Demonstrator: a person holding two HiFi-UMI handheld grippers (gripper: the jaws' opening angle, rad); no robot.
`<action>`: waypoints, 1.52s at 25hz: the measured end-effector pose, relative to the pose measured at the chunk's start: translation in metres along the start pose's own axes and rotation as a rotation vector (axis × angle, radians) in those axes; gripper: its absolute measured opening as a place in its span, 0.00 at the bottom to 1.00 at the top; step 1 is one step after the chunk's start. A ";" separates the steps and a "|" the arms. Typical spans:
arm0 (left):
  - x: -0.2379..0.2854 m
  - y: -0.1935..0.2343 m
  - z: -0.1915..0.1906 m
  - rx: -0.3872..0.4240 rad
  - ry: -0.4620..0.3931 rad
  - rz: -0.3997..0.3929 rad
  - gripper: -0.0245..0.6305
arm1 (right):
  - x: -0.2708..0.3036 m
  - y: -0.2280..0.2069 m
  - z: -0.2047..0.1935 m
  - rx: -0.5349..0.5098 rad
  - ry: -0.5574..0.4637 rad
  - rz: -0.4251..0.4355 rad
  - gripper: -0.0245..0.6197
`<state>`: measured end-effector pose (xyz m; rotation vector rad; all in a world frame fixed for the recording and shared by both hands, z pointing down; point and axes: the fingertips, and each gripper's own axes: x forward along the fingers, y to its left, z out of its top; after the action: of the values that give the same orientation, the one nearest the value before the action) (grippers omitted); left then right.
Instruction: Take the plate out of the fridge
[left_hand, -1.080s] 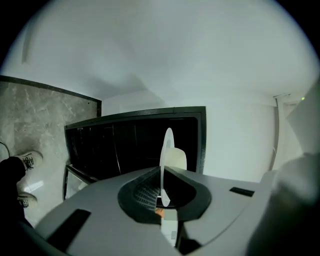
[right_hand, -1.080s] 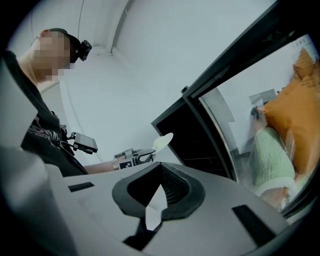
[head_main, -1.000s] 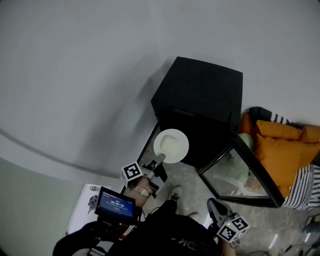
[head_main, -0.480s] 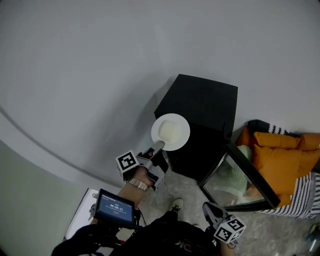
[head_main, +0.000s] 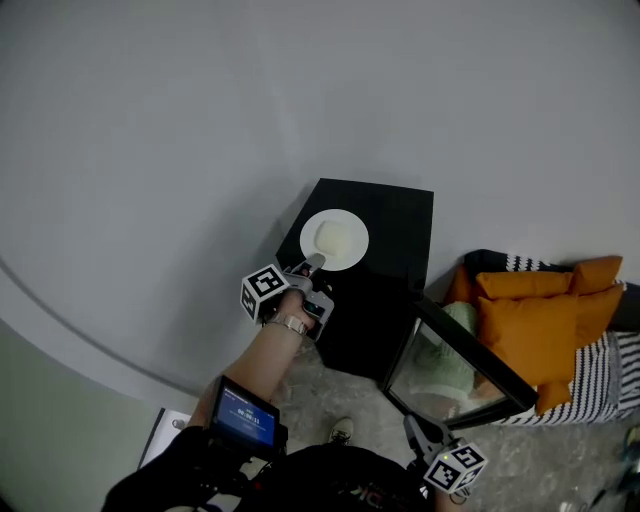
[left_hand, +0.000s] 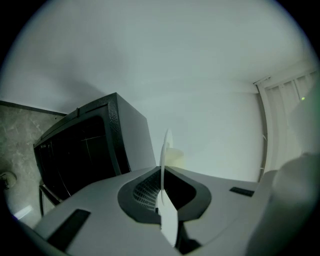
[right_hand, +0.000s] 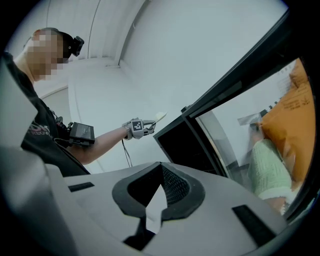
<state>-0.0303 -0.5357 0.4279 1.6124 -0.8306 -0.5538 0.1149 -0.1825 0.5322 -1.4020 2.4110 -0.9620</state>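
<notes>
Plate (head_main: 334, 240) clamped in my left tool (head_main: 313, 266) over one black fridge (head_main: 385, 290); right tool (head_main: 410, 426) together, empty, by its open door (head_main: 470, 365); two orange cushions (head_main: 530, 335).

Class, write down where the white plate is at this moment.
In the head view, the white plate is pinched at its near rim by the left tongs, over the top of the black fridge, left of its open glass door.

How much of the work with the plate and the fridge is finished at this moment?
Done: the plate is out of the fridge. In hand: the left tool grips its rim above the fridge top. Left: probably setting it down and closing the open door; the right tool is empty.
</notes>
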 end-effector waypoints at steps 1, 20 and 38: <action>0.010 0.003 0.002 0.003 0.001 0.018 0.06 | -0.002 -0.003 0.003 0.002 -0.013 -0.013 0.05; 0.060 0.026 0.008 0.071 0.005 0.215 0.09 | -0.013 -0.025 0.013 0.042 -0.101 -0.051 0.05; 0.062 0.005 -0.023 0.378 0.297 0.115 0.35 | -0.021 -0.027 0.016 0.069 -0.089 -0.030 0.05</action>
<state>0.0253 -0.5686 0.4431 1.9172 -0.8290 -0.0699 0.1527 -0.1810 0.5328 -1.4298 2.2771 -0.9586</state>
